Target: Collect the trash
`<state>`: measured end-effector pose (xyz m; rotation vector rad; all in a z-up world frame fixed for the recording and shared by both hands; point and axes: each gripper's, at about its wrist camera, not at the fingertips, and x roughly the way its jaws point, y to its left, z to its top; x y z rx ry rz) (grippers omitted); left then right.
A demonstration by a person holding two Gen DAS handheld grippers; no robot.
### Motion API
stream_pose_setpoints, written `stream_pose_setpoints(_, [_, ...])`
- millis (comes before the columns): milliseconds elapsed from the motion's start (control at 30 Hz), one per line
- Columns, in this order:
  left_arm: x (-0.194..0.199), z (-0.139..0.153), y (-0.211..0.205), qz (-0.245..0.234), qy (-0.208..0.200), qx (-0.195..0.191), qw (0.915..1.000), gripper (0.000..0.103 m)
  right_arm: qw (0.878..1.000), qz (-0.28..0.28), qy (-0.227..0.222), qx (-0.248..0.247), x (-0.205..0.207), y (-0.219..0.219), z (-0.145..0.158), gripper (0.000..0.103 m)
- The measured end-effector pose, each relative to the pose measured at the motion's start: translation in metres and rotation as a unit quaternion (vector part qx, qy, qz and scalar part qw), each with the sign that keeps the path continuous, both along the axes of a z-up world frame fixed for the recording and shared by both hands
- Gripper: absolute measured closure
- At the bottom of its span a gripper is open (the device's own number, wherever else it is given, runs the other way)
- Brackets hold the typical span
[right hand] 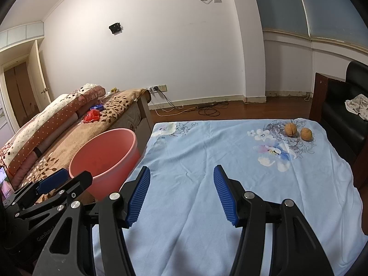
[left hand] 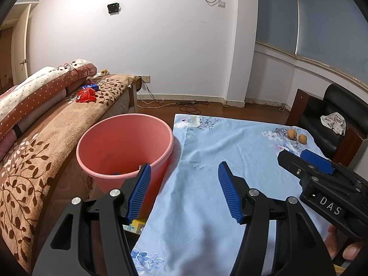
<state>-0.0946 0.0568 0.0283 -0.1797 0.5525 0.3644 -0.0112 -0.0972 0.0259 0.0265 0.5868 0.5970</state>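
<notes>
Floorboards run bare between the bed (right hand: 76, 138) on the left, the far wall and the black armchair (right hand: 340, 119) at the right, crossed only by loose cables (right hand: 207, 109) near the skirting. Nearer, a table under a pale blue flowered cloth (right hand: 207, 161) fills most of the ground; its left edge drops close beside the pink bucket (left hand: 124, 147), which stands in the narrow gap between table and bed, its rim just beside the cloth's hanging fold. The cloth's far edge is straight, its right side sags over the corner towards the armchair. Most of the cloth lies bare, wrinkled in the middle.

Both grippers point forward and slightly downward over the near part of the cloth. The left gripper (left hand: 184, 191) hangs at the table's left edge, one finger overlapping the bucket's wall in view, jaws spread with nothing between them. The right gripper (right hand: 181, 193) sits beside it over the cloth, likewise spread and empty.

Two walnuts (right hand: 297, 131) rest near the far right corner, just beside each other, well apart from either gripper. Small scraps (left hand: 119, 173) show inside the bucket. A red wrapper (left hand: 86, 95) lies on the bed.
</notes>
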Motion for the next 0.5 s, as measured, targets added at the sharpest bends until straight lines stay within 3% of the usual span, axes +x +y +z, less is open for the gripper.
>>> stream_pose_setpoints(500, [0.0006, -0.0014, 0.0015, -0.002, 0.003, 0.001, 1.0, 0.042, 1.0, -0.001, 0.004, -0.001, 0.0005, 0.0005, -0.0054, 0.046])
